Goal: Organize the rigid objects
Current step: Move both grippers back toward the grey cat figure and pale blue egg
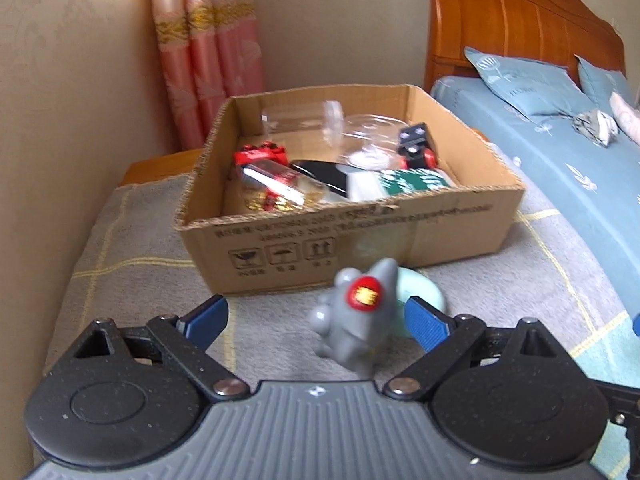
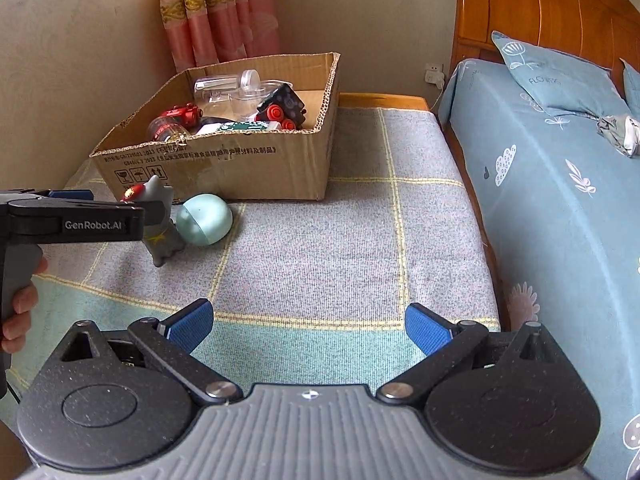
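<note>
My left claw (image 1: 316,316) stands open around the grey figurine (image 1: 354,312) beside the cardboard box (image 1: 360,236) – closing off-centre could topple it against the green egg (image 2: 204,219); right claw (image 2: 308,326) open, idle.

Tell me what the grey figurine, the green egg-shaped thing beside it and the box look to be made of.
Grey figurine: probably moulded plastic or resin, smooth with a slight sheen, and painted red and gold marks.
Green egg-shaped thing: likely hard plastic, glossy, with a seam between a lighter and a darker half.
Box: brown corrugated cardboard, matt, with fluting showing along the cut rim and black printed symbols.
</note>
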The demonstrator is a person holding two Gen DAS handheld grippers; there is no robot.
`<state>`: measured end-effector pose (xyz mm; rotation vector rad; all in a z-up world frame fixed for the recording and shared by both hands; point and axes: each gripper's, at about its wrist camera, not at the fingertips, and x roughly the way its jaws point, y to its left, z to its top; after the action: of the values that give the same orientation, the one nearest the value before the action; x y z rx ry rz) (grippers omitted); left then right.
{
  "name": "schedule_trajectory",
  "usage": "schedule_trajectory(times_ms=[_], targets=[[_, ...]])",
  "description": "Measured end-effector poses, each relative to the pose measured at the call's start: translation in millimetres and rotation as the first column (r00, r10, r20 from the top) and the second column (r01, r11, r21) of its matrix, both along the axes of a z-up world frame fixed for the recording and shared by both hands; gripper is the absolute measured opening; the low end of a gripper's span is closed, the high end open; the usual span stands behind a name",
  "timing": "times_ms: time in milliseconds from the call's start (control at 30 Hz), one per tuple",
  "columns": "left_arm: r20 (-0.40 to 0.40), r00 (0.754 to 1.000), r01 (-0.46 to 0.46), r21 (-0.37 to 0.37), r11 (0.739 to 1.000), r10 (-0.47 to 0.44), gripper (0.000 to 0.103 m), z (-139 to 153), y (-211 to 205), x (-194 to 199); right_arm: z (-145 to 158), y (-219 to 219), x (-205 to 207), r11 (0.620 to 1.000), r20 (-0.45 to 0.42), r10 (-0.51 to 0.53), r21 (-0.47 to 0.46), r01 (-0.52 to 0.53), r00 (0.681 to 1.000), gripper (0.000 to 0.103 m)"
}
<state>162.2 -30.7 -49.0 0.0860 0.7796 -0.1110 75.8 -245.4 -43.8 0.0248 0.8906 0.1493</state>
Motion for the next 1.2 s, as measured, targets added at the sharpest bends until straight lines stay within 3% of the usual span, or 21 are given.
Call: schedule_trajectory(times_ms=[167, 333, 667, 767, 933, 1200], targets=[[0.016, 0.999, -0.041, -0.051, 0.998, 0.042, 0.095, 7, 23, -4, -2, 5, 2, 1.0, -0.009, 0.019, -0.004, -0.019, 1.0, 0.103], [0.039, 0.993, -0.106, -0.035, 0.994, 0.108, 0.095, 11, 48, -11, -7, 14, 1, 0.999, -0.023, 0.046, -0.027, -0.046, 0.999, 0.103], [-0.035, 0.999, 0.0, -0.04, 0.999, -0.001, 0.095, -4, 53, -23, -15, 21, 6, 0.997, -0.05, 0.07, -0.034, -0.072, 0.996, 0.103], [-0.055, 0.998, -0.002, -0.012, 1.0, 0.001, 0.095, -13, 49, -19, -16, 23, 8, 0.997, -0.056, 0.074, -0.031, -0.076, 0.996, 0.103], [-0.067, 0.998, 0.006, -0.039, 0.999, -0.009, 0.095, -21, 43, -8, -23, 27, 13, 0.995, -0.063, 0.091, -0.039, -0.094, 0.994, 0.103], [-0.123, 0.992, 0.001, -0.015, 1.0, -0.003, 0.1, -42, 40, -4, -43, 46, 21, 0.961, -0.047, 0.234, -0.137, -0.238, 0.971, 0.103]])
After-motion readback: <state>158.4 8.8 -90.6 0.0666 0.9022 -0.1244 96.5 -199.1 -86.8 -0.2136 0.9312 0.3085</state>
